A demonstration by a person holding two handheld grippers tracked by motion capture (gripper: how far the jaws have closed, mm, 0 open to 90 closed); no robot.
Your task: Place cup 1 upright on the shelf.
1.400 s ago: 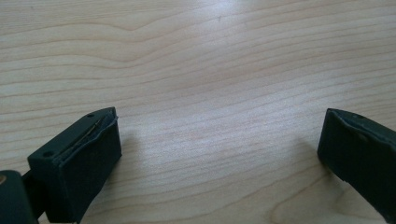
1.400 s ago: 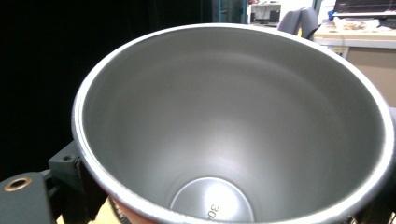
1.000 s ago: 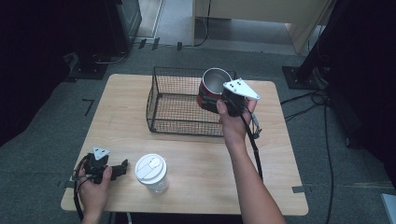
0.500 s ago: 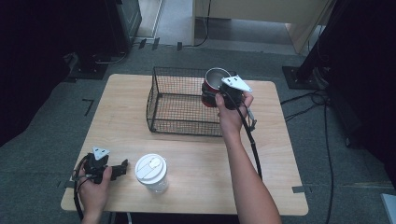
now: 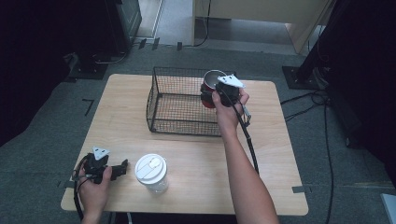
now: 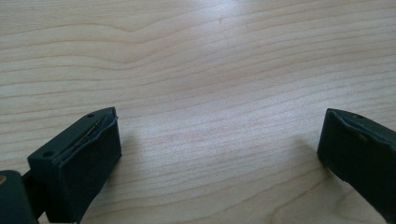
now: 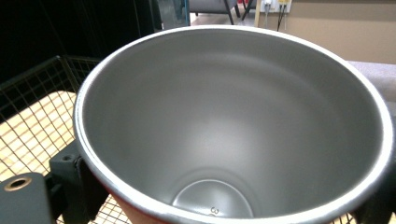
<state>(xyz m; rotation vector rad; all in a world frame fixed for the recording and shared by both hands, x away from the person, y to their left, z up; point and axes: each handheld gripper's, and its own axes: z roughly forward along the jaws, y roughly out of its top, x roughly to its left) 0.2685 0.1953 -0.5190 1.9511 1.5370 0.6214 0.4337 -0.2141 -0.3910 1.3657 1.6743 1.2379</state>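
Observation:
My right gripper (image 5: 208, 96) is shut on a red cup (image 5: 211, 80) with a bare steel inside, its jaws pressing on opposite sides of the wall. It holds the cup over the far right corner of a black wire basket (image 5: 161, 100). In the right gripper view the cup (image 7: 233, 130) opens toward the camera and is empty, with basket mesh to its left. My left gripper (image 5: 122, 167) rests on the table near the front left corner. Its jaws stand wide apart over bare wood (image 6: 219, 154) with nothing between them.
A clear plastic cup with a white lid (image 5: 151, 171) stands upright just right of the left gripper. The wooden table (image 5: 271, 154) has free room to the right of the right forearm. The right gripper's cable trails along that forearm. Dark equipment stands on the floor behind.
The right gripper has carried the red cup slightly left and lower at the basket's right end. The left gripper and the lidded cup have not moved.

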